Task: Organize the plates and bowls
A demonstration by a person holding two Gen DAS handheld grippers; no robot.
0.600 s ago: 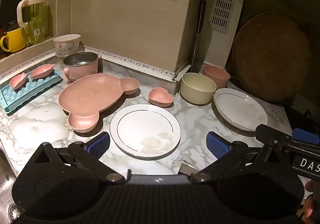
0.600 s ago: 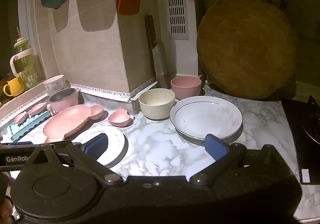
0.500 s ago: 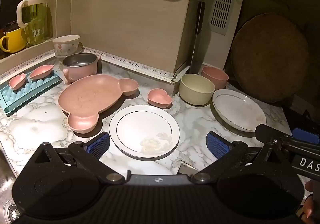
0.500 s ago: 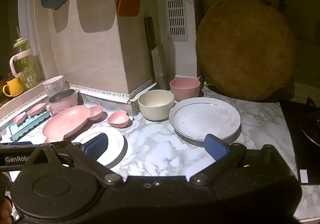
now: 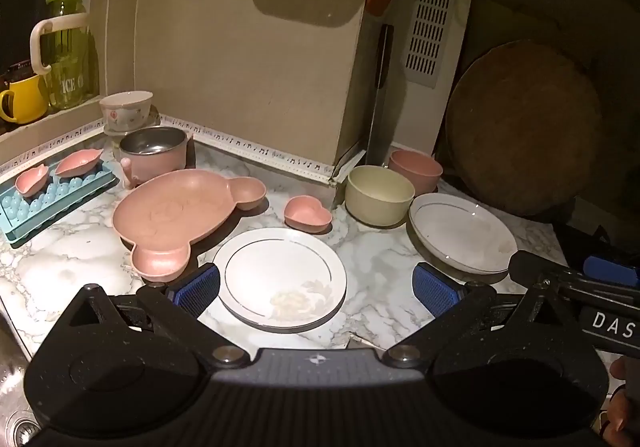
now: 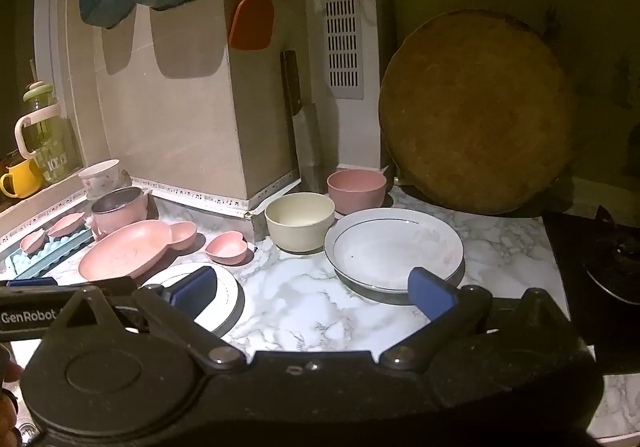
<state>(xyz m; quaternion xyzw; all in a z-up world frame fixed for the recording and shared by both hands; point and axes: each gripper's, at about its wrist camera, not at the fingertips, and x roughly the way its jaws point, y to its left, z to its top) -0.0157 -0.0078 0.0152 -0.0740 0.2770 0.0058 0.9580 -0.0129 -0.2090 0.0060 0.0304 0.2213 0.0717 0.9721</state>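
Over the marble counter (image 5: 384, 259) both grippers hung wide open and empty, left gripper (image 5: 316, 283) above the flowered plate (image 5: 280, 279), right gripper (image 6: 312, 287) before the rimmed plate (image 6: 394, 249); beyond sat the heart dish (image 5: 308, 212), bear plate (image 5: 176, 213), cream bowl (image 5: 379, 195) and pink bowl (image 5: 416, 172).

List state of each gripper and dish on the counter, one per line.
left gripper: open, empty
right gripper: open, empty
flower plate: flat, empty
plain plate: flat, empty
cream bowl: upright, empty
pink bowl: upright, behind cream bowl
heart dish: upright, empty
bear plate: flat, empty
steel pot: upright, empty
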